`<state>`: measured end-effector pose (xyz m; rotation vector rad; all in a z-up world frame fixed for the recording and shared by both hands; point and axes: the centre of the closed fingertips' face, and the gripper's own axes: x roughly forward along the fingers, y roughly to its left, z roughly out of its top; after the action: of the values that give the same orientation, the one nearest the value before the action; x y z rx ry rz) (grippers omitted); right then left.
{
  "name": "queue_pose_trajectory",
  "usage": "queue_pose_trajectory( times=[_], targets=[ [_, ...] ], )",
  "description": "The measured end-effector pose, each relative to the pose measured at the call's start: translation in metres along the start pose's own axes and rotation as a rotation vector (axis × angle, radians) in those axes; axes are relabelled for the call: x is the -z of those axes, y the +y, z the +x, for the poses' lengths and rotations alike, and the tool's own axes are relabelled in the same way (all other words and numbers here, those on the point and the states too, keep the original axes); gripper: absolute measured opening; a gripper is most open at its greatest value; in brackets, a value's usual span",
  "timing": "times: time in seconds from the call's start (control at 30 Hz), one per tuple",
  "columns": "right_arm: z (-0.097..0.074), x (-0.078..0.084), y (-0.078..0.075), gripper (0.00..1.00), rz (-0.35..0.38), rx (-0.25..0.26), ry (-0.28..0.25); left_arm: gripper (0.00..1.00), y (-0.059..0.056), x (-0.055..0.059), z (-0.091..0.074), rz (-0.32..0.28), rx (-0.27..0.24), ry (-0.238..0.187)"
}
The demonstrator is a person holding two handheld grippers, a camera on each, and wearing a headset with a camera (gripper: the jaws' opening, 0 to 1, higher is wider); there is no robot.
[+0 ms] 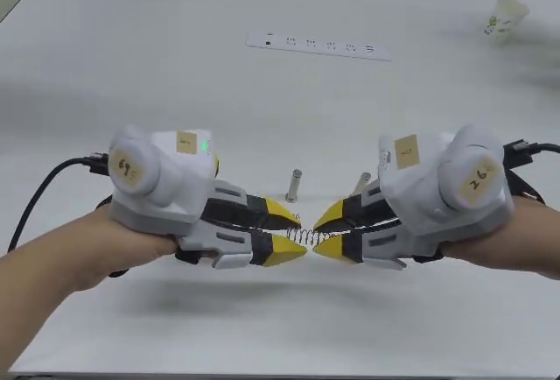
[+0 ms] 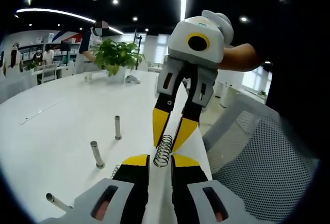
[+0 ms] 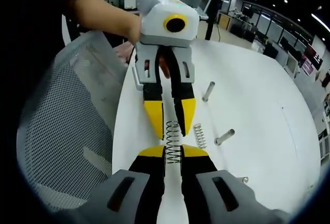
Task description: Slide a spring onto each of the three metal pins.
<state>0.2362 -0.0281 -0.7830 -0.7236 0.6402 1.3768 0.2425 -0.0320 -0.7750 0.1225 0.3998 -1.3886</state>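
A small metal spring (image 1: 302, 238) hangs between the two grippers' yellow tips above the white table's front edge. In the right gripper view the spring (image 3: 174, 144) runs into my right gripper (image 3: 174, 153), which is shut on its near end. My left gripper (image 2: 161, 161) faces it with its jaws a little apart around the spring's (image 2: 163, 150) other end. Behind the tips stands an upright metal pin (image 1: 294, 185); a second pin (image 1: 361, 183) is partly hidden by the right gripper. Pins (image 2: 117, 127) (image 2: 96, 154) stand on the table, and another (image 2: 56, 202) lies flat. A loose spring (image 3: 199, 135) lies beside a pin (image 3: 225, 137).
A white power strip (image 1: 319, 45) lies at the back of the table and a paper cup (image 1: 506, 19) stands at the far right. A mesh chair (image 3: 67, 110) sits just off the table's front edge. A potted plant (image 2: 117, 56) stands at the far end.
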Motion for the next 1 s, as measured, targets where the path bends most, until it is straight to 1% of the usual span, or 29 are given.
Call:
queue_pose_trajectory(
  times=[0.07,0.13,0.2,0.23,0.3,0.7,1.0],
  targets=[
    [0.0003,0.0013,0.0009,0.08,-0.001,-0.001,0.003,0.08,-0.0012,-0.0022,0.0007,-0.013,0.006,-0.011],
    [0.0003,0.0017,0.0014,0.08,0.000,-0.002,0.003,0.07,-0.0023,-0.0038,0.0014,-0.001,0.007,-0.013],
    [0.0002,0.0015,0.0015,0.08,-0.002,0.000,0.002,0.04,-0.0047,-0.0036,0.0016,0.001,0.020,-0.010],
    [-0.0001,0.0020,0.0022,0.08,-0.004,-0.003,0.005,0.04,-0.0040,-0.0039,0.0016,0.010,0.016,-0.011],
    [-0.0005,0.0017,0.0026,0.08,-0.008,-0.003,0.003,0.04,-0.0047,-0.0037,0.0017,0.002,0.021,-0.011],
    [-0.0007,-0.0031,0.0023,0.08,-0.018,-0.002,-0.014,0.04,-0.0035,-0.0039,-0.0022,0.001,0.021,-0.008],
    [-0.0009,-0.0037,0.0020,0.08,-0.009,0.000,-0.027,0.03,-0.0040,-0.0055,-0.0025,0.023,0.018,-0.006]
  ],
)
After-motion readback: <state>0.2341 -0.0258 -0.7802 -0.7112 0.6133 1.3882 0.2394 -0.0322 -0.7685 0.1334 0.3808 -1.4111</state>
